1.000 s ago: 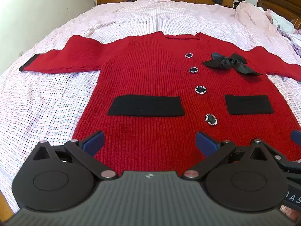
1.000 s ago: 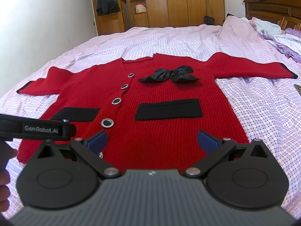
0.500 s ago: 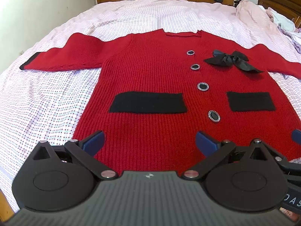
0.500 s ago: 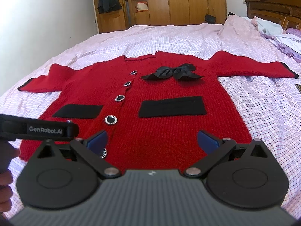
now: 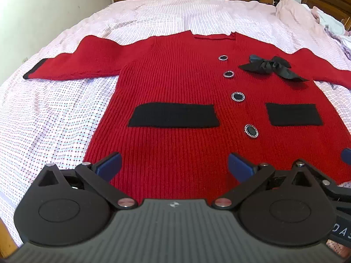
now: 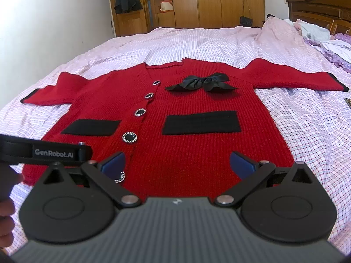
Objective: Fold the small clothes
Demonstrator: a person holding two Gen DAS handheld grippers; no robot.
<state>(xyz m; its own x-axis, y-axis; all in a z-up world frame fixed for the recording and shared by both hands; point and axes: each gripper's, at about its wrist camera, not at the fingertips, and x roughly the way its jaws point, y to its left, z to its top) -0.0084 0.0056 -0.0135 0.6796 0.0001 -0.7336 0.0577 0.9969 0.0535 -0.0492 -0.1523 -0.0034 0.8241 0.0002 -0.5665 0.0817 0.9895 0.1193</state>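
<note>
A small red knit cardigan (image 5: 179,83) lies flat, front up, sleeves spread, on the bed; it also shows in the right wrist view (image 6: 197,144). It has two black pocket patches, a row of black buttons and a black bow (image 5: 269,66). My left gripper (image 5: 174,164) is open and empty, just above the hem's left half. My right gripper (image 6: 177,163) is open and empty, above the hem's right half. The left gripper's body (image 6: 43,152) shows at the left of the right wrist view.
The bed has a pink checked sheet (image 5: 43,120). A pile of other clothes (image 6: 329,41) lies at the far right by the wooden headboard (image 6: 318,4). Wardrobes (image 6: 208,0) stand beyond the bed's far edge. A white wall is on the left.
Both grippers have moved slightly forward over the hem, so the cardigan appears a little nearer. Jaws stay open; the cardigan has not moved.
</note>
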